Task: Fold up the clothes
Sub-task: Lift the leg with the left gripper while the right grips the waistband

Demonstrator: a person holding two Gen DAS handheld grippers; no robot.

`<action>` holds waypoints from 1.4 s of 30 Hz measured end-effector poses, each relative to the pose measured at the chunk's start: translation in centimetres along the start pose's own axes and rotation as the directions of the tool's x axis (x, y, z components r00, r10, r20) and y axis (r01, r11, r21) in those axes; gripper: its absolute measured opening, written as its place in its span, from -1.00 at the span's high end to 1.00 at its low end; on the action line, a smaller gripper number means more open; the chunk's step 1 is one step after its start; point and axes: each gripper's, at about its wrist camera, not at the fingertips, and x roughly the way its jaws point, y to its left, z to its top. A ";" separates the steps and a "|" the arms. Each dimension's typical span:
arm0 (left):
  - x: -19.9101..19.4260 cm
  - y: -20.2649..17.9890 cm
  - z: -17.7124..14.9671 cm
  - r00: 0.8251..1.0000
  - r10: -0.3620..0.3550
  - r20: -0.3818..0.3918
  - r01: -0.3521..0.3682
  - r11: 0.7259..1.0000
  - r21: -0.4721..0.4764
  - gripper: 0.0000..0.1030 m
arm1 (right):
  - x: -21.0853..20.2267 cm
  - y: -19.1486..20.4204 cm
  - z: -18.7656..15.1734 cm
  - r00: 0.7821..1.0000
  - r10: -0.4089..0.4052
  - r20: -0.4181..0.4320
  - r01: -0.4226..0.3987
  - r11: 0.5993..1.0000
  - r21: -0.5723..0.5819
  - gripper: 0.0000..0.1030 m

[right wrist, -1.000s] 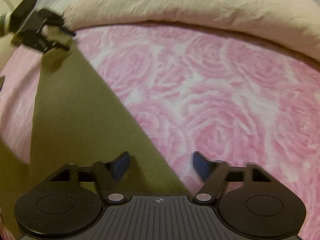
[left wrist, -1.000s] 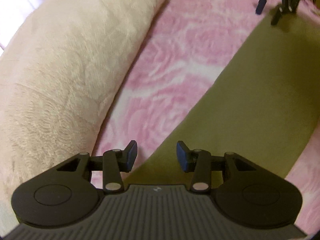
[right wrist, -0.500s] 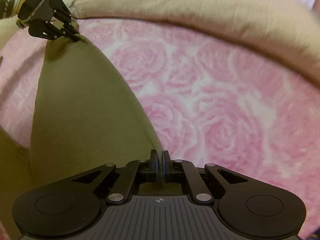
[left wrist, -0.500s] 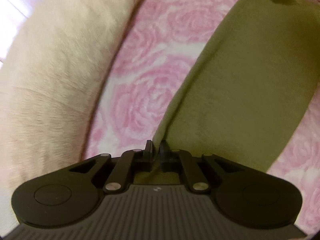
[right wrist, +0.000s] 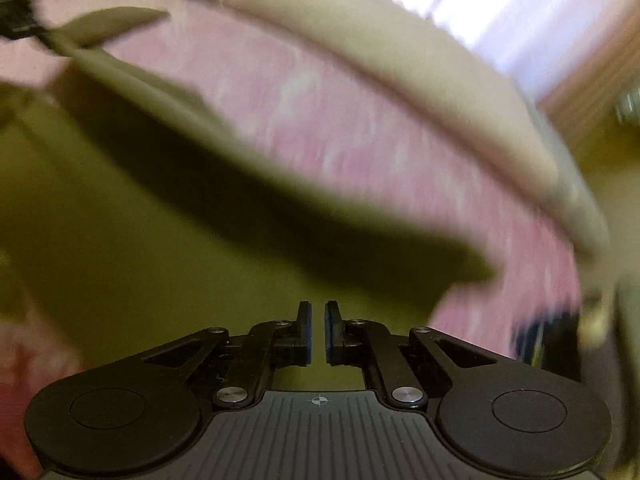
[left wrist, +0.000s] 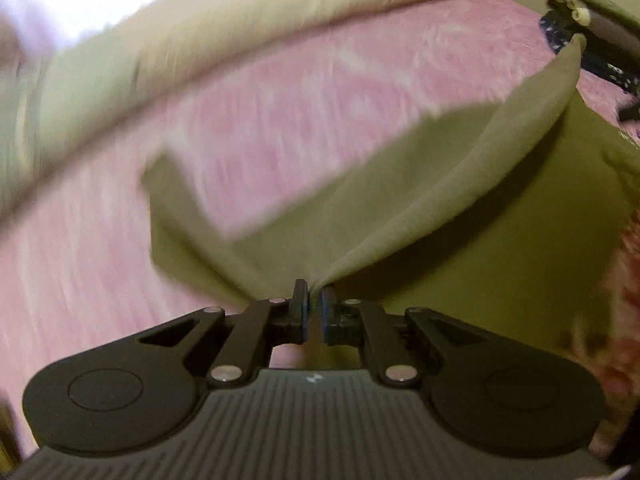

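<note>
An olive-green garment [left wrist: 500, 240] lies on a pink rose-patterned blanket [left wrist: 300, 100]. My left gripper [left wrist: 314, 292] pinches a gathered edge of it between its pads, and its jaws are opening slightly. From there a lifted fold runs to the top right, where my right gripper [left wrist: 576, 38] holds the other corner up. In the right wrist view my right gripper [right wrist: 318, 312] is shut above the olive garment [right wrist: 120, 220]. The raised fold stretches from it to my left gripper [right wrist: 28, 30] at the top left. Both views are blurred.
A thick cream blanket roll [left wrist: 240, 12] borders the far side of the pink blanket [right wrist: 360, 140] and shows again as a cream roll [right wrist: 400, 40]. Bright window light lies behind it. Dark clutter sits at the right edge of the right wrist view.
Both grippers went from open to shut on the garment's edge. They then lifted it and swept it across the bed, so a fold now hangs between them.
</note>
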 end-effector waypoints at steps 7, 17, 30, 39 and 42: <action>-2.2 1.7 -3.9 1.000 -0.015 -0.016 0.008 0.930 -0.367 0.45 | -1.3 -2.2 -3.9 0.983 0.180 0.021 -0.151 0.750 0.644 0.94; -3.6 4.8 -2.9 0.997 -0.006 0.082 0.059 0.743 -0.666 0.34 | 3.1 -14.1 -7.4 0.915 0.053 0.401 -0.398 -0.059 0.916 -0.45; -0.6 6.8 0.0 0.996 0.077 0.047 -0.013 0.637 -0.771 0.08 | 9.3 -17.0 -9.1 0.910 0.026 0.414 -0.402 -0.195 0.895 -0.17; 4.9 8.6 3.8 0.998 0.068 -0.003 -0.049 0.680 -0.732 0.43 | 10.5 -17.2 -9.0 0.903 0.044 0.426 -0.412 -0.190 0.891 0.66; 3.5 9.1 2.8 0.993 0.111 0.048 -0.038 0.666 -0.745 1.00 | 10.0 -17.4 -9.2 0.903 0.038 0.429 -0.416 -0.181 0.891 0.95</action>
